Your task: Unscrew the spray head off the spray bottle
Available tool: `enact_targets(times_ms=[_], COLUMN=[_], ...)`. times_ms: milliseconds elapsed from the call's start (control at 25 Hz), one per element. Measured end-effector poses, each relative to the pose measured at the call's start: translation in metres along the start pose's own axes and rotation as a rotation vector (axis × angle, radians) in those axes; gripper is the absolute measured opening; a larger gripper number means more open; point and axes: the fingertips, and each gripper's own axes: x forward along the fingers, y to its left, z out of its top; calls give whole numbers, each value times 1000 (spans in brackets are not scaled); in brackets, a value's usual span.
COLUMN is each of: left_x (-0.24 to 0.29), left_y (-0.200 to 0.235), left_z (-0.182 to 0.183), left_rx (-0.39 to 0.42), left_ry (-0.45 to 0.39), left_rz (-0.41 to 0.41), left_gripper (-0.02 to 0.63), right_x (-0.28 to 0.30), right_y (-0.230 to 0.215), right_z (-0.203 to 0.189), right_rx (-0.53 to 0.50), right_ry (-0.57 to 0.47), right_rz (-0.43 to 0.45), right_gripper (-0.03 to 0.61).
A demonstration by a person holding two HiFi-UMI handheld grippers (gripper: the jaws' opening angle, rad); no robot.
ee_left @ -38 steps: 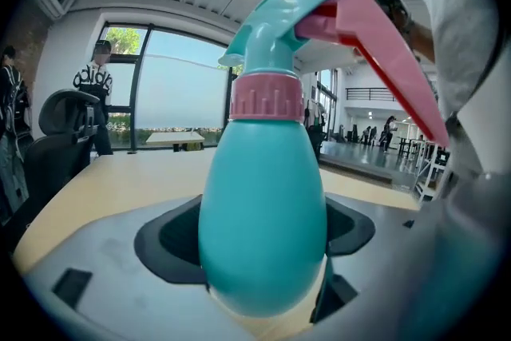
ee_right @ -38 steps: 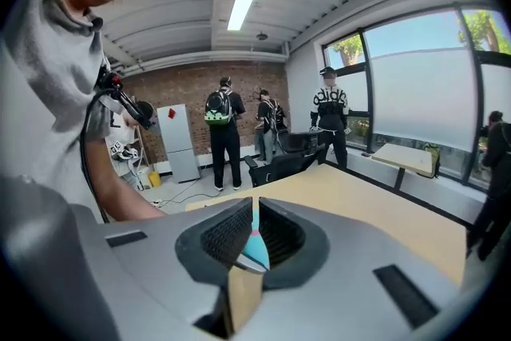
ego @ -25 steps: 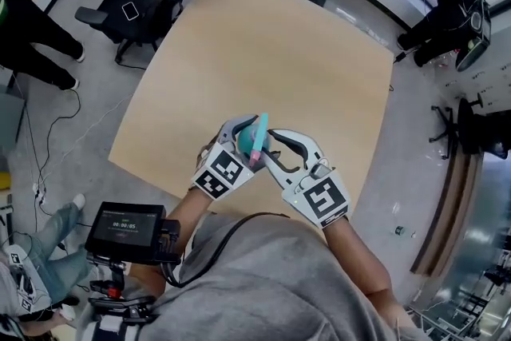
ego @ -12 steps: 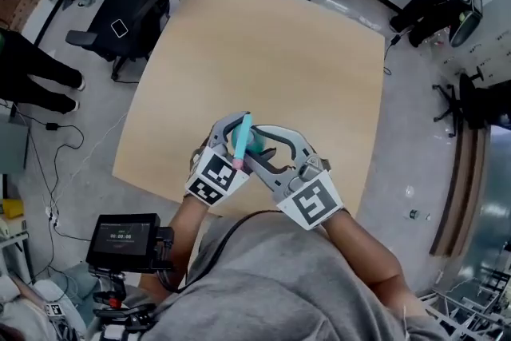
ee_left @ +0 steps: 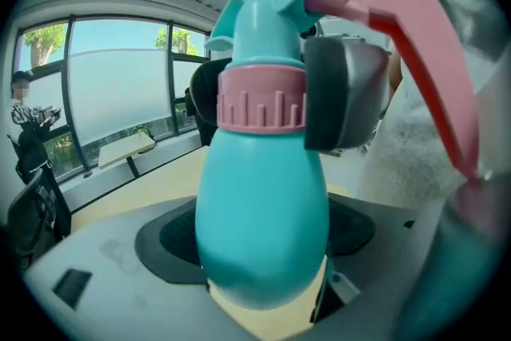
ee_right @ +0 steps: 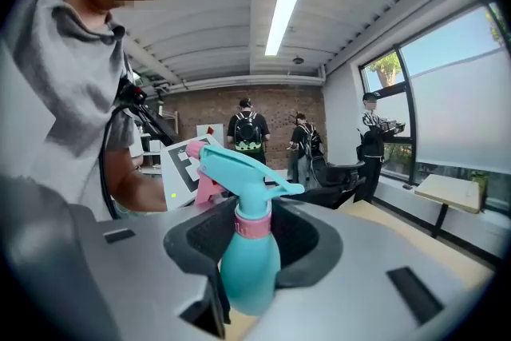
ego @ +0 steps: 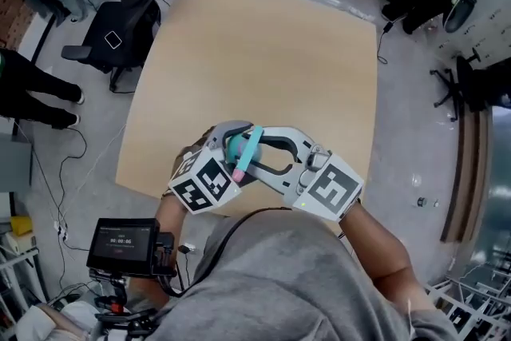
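Observation:
A teal spray bottle (ego: 236, 148) with a pink collar (ee_left: 259, 98) and pink trigger (ee_left: 423, 44) is held upright over the near edge of the wooden table (ego: 263, 52). My left gripper (ego: 227, 138) is shut on the bottle's teal body (ee_left: 259, 220), its pads pressing both sides. My right gripper (ego: 267, 144) reaches in from the right at collar height. Its jaws are opening, with the collar (ee_right: 253, 225) and spray head (ee_right: 239, 168) between them and a small gap on each side. One right finger (ee_left: 343, 92) stands beside the collar.
An office chair (ego: 120, 28) stands off the table's far left corner. A person (ego: 32, 84) stands at the left. A screen device (ego: 124, 243) hangs by my left hip. Several people (ee_right: 243, 132) stand by a brick wall. Another table (ee_right: 451, 192) is by the window.
Both grippers and the bottle have shifted slightly left and lower in the head view. The right gripper's jaws have spread wider around the collar. The left grip is unchanged.

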Motion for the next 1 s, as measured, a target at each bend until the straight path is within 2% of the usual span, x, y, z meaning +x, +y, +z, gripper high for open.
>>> enact_targets(times_ms=[80, 160, 240, 320, 400, 480, 520, 560, 600, 680, 800, 880, 920, 1000], left_x=[-9, -20, -30, -40, -56, -69, -69, -66, -61, -51, -43, -44, -45, -44], left_y=[-17, -37, -56, -74, -98, -117, -120, -117, -111, -91, -46, -26, -20, -13], left_z=[15, 32, 44, 49, 52, 55, 57, 59, 62, 69, 62, 53, 50, 50], left_rx=[-9, -10, 13, 56, 86, 73, 49, 13, -31, -124, -219, -234, -232, -211], left_ry=[-76, -175, -234, -259, -302, -359, -373, -375, -371, -348, -284, -254, -244, -223], left_rz=[-103, -227, -333, -448, -607, -746, -763, -739, -684, -516, -202, -44, 13, 91], left_gripper=[399, 399, 397, 399, 398, 399, 399, 399, 399, 399, 398, 398, 399, 398], right_x=[-5, -13, -20, -27, -34, -42, -44, -46, -48, -52, -48, -43, -41, -34], right_y=[10, 21, 32, 43, 58, 69, 70, 67, 62, 48, 21, 11, 12, 19], right_z=[16, 30, 37, 40, 44, 45, 45, 44, 45, 51, 56, 55, 54, 53], right_rx=[29, 79, 120, 141, 187, 249, 266, 268, 260, 219, 70, 18, 0, -36], right_ry=[-63, -117, -127, -116, -120, -133, -138, -148, -166, -211, -240, -230, -223, -212], right_rz=[77, 196, 335, 479, 645, 809, 853, 855, 817, 647, 270, 55, -14, -80], right_gripper=[137, 130, 130, 129, 127, 127, 127, 127, 127, 129, 130, 137, 137, 138])
